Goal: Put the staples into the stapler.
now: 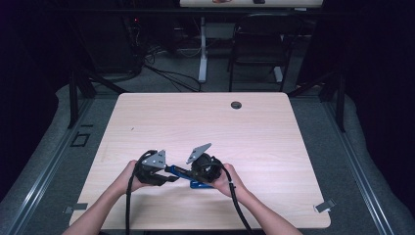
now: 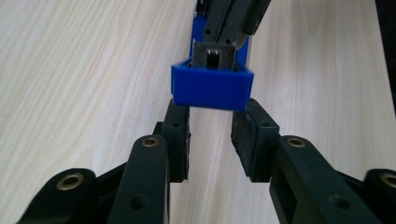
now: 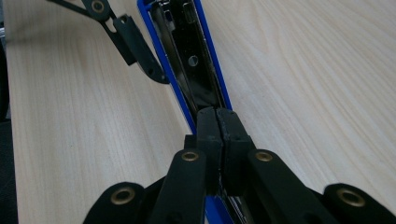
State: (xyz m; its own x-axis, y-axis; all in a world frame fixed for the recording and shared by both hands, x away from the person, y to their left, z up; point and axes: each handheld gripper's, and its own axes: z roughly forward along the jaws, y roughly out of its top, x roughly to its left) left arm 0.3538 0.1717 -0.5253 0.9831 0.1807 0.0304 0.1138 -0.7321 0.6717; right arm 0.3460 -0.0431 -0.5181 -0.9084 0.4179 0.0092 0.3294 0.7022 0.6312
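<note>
Two hand-held grippers meet near the table's (image 1: 147, 117) near edge in the high view, one per hand: the left gripper (image 1: 169, 178) and the right gripper (image 1: 188, 172) point at each other, with one blue stapler (image 1: 182, 171) lying between them; its long axis runs from one gripper to the other, roughly across the table; each gripper carries one grey three-cornered plate and one trailing cable.

Left gripper view: the left gripper (image 2: 210, 135) has its two black jaws set a little apart, their pads standing at the two lower corners of the stapler's (image 2: 212, 86) square blue end; whether they press on it I cannot tell; the stapler stretches straight away from these jaws, a grey metal part showing inside the blue shell, and the far black jaws sit over it beyond.

Right gripper view: the right gripper (image 3: 217, 140) has its jaws pressed together, pads meeting over the stapler (image 3: 187, 60); the stapler runs away ahead of them as a blue channel with a shiny metal track inside; one jaw of the other gripper rests against its left edge farther off.
</note>
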